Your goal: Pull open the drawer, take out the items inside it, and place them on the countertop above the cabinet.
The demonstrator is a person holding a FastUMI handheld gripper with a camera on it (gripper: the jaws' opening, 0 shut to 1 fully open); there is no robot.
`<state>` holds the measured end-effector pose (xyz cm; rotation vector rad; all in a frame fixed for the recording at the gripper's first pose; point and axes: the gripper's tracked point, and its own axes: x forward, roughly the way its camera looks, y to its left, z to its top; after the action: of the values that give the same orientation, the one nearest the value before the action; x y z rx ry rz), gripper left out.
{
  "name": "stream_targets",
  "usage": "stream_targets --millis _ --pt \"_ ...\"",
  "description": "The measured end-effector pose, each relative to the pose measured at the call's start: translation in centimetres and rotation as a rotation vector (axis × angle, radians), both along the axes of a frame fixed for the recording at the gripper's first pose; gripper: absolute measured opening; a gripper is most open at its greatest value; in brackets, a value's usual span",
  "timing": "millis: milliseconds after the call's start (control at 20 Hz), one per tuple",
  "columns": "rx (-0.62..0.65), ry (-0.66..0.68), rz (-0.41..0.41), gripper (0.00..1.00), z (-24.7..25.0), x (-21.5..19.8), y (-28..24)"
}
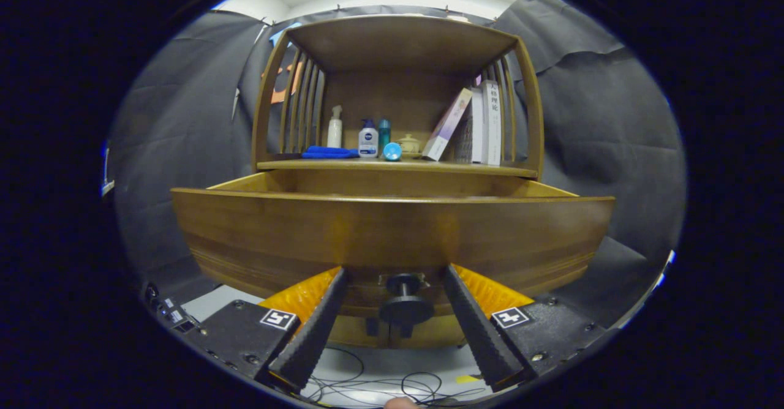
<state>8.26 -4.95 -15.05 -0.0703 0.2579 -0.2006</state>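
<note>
Booth: dark cloth hangs behind and to both sides of a wooden cabinet at centre frame, leaving it open to a frontal approach.
Drawer: pulled out toward the camera across mid-frame; its front panel hides whatever lies inside.
Knob: lower centre, on the drawer front, between the fingers.
Gripper: fingers spread either side of the knob, neither touching it; it reads as let go after the pull.
Countertop: just above the drawer, carrying a blue cloth, bottles and leaning books; the right front edge looks free for placing.
Next: likely rise over the drawer's front to see inside.
</note>
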Motion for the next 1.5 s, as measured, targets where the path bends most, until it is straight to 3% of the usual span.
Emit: stream_targets --millis 950,1500 --pt "0.024 0.075 -0.022 1.00 0.8 12.7 -1.9" --pt "-0.007 0.117 -0.043 1.00 0.8 12.7 -2.3"
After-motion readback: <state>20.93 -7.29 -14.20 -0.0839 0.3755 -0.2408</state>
